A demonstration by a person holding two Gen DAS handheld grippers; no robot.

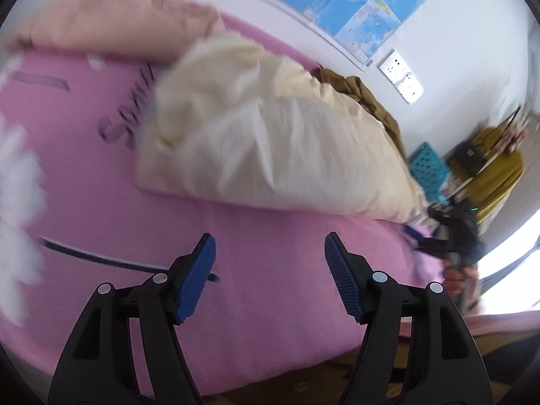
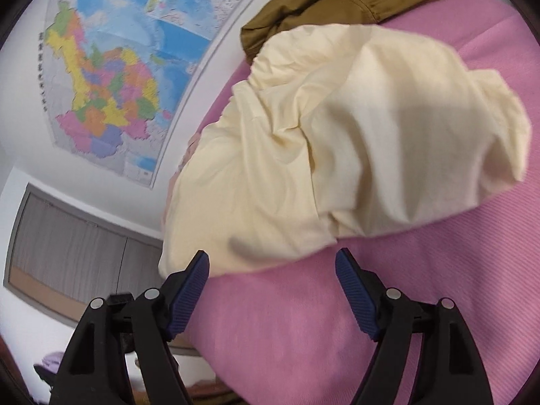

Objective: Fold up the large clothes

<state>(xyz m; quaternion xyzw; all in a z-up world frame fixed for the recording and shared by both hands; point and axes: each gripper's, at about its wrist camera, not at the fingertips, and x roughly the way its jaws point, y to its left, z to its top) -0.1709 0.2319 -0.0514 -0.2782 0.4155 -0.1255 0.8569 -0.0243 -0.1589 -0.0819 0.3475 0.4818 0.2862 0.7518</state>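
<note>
Both grippers hang over the pink bedspread (image 1: 101, 175), and neither has hold of anything. On the left gripper (image 1: 270, 246) the blue pads (image 1: 195, 280) stand spread apart with only pink cover showing between them. On the right gripper (image 2: 271, 263) the jaws are spread too, one tip just at the near edge of the cream garment (image 2: 337, 141) without pinching it.

That cream garment lies in a loose, puffed heap on the bedspread, with a brown jacket (image 2: 337, 3) bunched behind it against the wall, under the map (image 2: 111, 77). From the left side a pink pillow (image 1: 111, 20) sits beyond the heap.

It looks light and soft, thin cloth that will sag and slide rather than hold a crease. I'd say the near hem is the place to pinch, one gripper toward each end, so it can be lifted and spread flat first.
</note>
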